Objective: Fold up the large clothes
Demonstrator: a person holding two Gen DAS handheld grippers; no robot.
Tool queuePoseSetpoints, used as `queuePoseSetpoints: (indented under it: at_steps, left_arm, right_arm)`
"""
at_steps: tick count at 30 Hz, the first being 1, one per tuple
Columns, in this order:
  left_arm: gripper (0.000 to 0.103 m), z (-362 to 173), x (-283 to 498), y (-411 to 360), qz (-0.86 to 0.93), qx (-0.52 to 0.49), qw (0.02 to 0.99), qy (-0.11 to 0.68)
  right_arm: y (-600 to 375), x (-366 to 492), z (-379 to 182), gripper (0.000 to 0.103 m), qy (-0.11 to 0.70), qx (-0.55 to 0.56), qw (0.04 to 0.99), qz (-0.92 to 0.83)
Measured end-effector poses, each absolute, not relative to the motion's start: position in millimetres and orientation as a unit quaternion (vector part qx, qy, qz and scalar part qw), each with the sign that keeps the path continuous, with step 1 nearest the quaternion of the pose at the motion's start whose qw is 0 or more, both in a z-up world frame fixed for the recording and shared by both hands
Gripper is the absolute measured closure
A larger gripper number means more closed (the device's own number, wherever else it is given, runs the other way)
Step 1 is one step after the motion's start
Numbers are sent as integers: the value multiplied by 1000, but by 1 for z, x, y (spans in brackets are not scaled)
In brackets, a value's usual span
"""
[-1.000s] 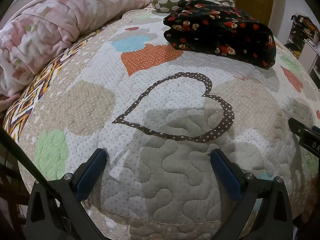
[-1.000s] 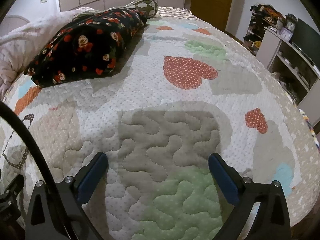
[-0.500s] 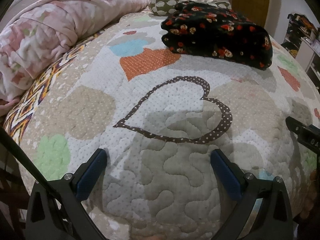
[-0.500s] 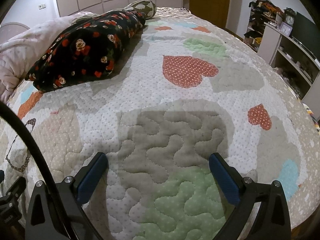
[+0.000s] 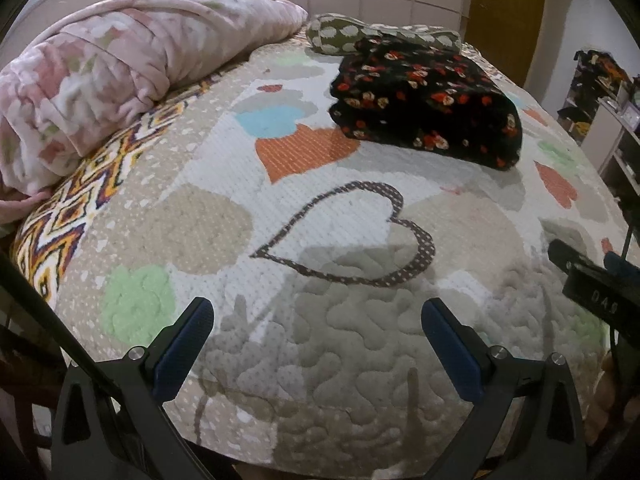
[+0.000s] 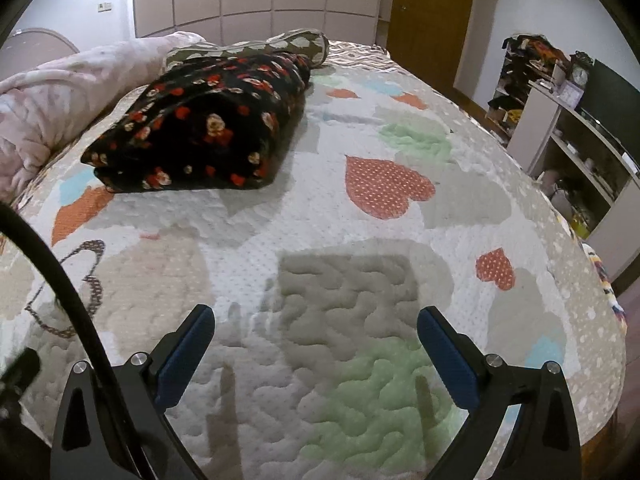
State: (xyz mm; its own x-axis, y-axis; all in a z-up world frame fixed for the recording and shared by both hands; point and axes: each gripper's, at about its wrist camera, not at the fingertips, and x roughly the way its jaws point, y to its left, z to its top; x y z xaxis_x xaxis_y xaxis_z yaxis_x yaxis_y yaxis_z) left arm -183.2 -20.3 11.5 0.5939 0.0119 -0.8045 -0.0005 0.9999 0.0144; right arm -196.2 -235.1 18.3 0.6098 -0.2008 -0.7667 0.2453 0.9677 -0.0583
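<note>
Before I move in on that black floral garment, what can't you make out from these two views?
- black floral garment: its far end, hidden by its own bulk in the right wrist view; the layers inside the fold show in neither view.
- green pillow: partly covered by the garment in both views.
- pink comforter: cut off by the left wrist frame's left edge.
- shelf items: too small and blurred in the right wrist view.

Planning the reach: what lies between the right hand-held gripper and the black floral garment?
Only bare quilt separates the right hand-held gripper from the black floral garment, as the right wrist view shows.
</note>
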Motion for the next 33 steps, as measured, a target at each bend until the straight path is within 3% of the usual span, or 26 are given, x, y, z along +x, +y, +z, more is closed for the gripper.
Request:
queuePoseSetpoints:
  at_steps: [33]
  left_arm:
    - [0,12,-193,-31,-14,13,889,458]
  right_arm:
    - [-226,-206,28,0,418,20,899,-132]
